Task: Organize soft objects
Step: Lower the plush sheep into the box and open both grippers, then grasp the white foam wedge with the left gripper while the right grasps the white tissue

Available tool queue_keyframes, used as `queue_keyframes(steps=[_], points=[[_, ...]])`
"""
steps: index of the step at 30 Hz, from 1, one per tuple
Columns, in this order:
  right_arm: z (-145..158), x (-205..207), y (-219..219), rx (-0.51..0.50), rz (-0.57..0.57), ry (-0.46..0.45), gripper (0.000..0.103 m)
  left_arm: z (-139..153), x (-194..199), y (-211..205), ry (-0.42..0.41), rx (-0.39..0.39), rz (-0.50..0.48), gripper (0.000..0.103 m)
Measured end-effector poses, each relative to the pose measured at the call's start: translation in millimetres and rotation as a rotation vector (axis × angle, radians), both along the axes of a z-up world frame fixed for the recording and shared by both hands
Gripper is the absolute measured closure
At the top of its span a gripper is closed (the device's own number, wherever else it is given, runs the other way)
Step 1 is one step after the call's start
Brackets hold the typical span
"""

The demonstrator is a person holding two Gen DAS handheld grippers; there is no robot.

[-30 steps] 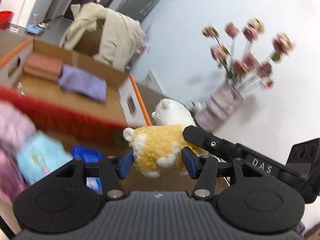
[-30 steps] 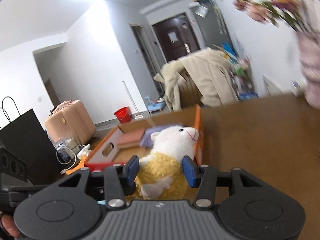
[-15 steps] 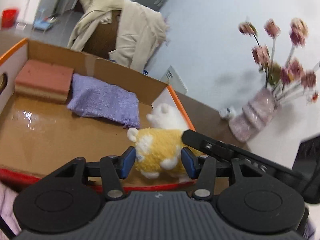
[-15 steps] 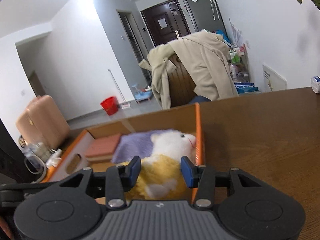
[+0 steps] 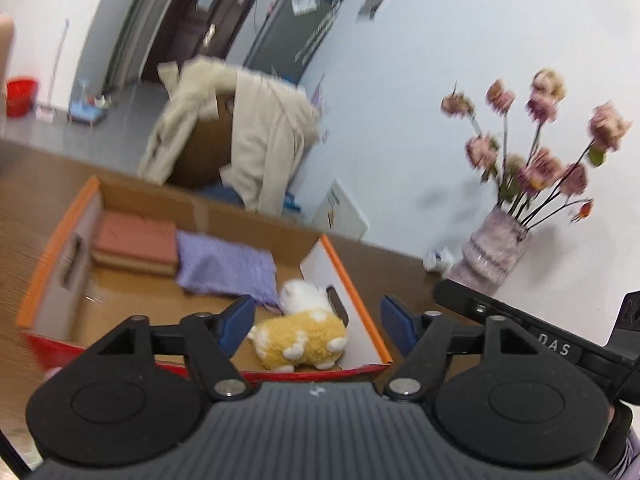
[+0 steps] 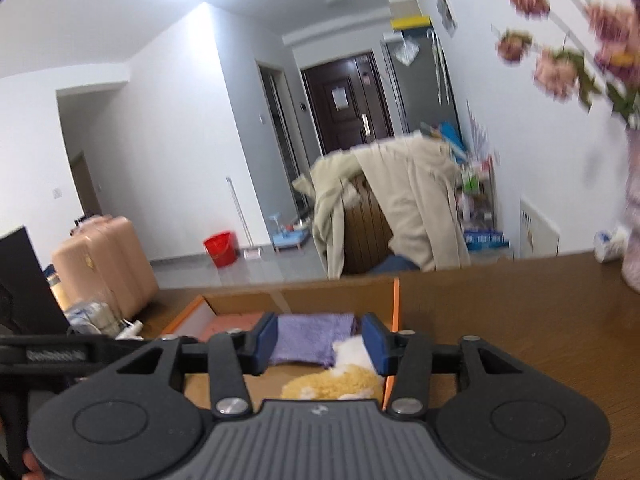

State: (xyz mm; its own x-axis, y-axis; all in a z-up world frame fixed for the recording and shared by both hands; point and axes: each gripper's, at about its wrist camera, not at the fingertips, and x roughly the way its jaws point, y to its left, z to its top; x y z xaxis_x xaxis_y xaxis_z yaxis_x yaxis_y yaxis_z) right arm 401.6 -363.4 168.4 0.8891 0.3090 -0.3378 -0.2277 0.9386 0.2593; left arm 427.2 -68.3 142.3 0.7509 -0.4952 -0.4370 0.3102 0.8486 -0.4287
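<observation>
A yellow and white plush sheep lies inside the cardboard box, in its near right corner. Beside it in the box lie a purple cloth and a pink-red folded pad. My left gripper hovers above the box's near edge; its jaws are opening wide and touch nothing. In the right wrist view the sheep lies below and beyond my right gripper, whose jaws are opening with the pads clear of the toy. The purple cloth shows between them, farther off.
A vase of pink flowers stands on the brown table to the right of the box, with a small white bottle beside it. A chair draped with a beige coat stands behind the table.
Both grippers, shut on the sheep, carried it over the box, then let it go. The sheep now lies in the box and both grippers have drawn back and up.
</observation>
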Motion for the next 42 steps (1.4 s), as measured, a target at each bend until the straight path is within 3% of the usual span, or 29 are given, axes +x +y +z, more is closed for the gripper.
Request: queue_keyframes(steps=[4, 9, 13, 19, 25, 29, 31, 33, 36, 38, 41, 42], points=[[19.5, -46.6, 2.8, -0.028, 0.012, -0.052, 0.049, 21.5, -51.7, 23.8, -0.069, 0.032, 0.022, 0.022], [22.4, -111.4, 20.0, -0.108, 0.035, -0.093, 0.04, 18.0, -120.0, 45.7, -0.133, 0.104, 0.054, 0.017], [3.1, -160.5, 40.0, -0.17, 0.069, -0.111, 0.036, -2.0, -169.4, 59.4, -0.152, 0.153, 0.081, 0.012], [-54.4, -214.0, 62.0, -0.154, 0.105, -0.006, 0.035, -44.5, -237.3, 70.7, -0.147, 0.201, 0.105, 0.007], [-98.1, -242.0, 58.4, -0.173, 0.086, 0.1, 0.035, -76.9, -272.2, 62.9, -0.109, 0.187, 0.077, 0.003], [-98.3, -242.8, 39.4, -0.167, 0.026, 0.091, 0.035, -94.8, -272.7, 30.9, -0.088, 0.162, -0.024, 0.003], [-98.7, -242.4, 29.6, -0.148, 0.008, 0.086, 0.035, -104.8, -268.5, 4.8, -0.088, 0.175, -0.03, 0.004], [-99.5, -238.4, 23.2, -0.143, 0.002, 0.095, 0.035, -113.3, -266.8, -24.4, -0.12, 0.215, -0.039, 0.011], [-101.8, -233.7, 13.1, -0.133, 0.005, 0.104, 0.035, -121.9, -258.0, -58.4, -0.118, 0.294, -0.065, 0.032], [-101.9, -228.7, 6.3, -0.122, 0.0, 0.11, 0.035, -124.3, -252.1, -68.1, -0.108, 0.309, -0.083, 0.063], [-104.2, -215.3, 1.0, -0.113, 0.012, 0.126, 0.035, -129.4, -246.9, -66.5, -0.086, 0.333, -0.098, 0.082], [-105.1, -209.0, 1.7, -0.111, 0.017, 0.135, 0.035, -129.2, -248.0, -63.2, -0.093, 0.339, -0.105, 0.082]])
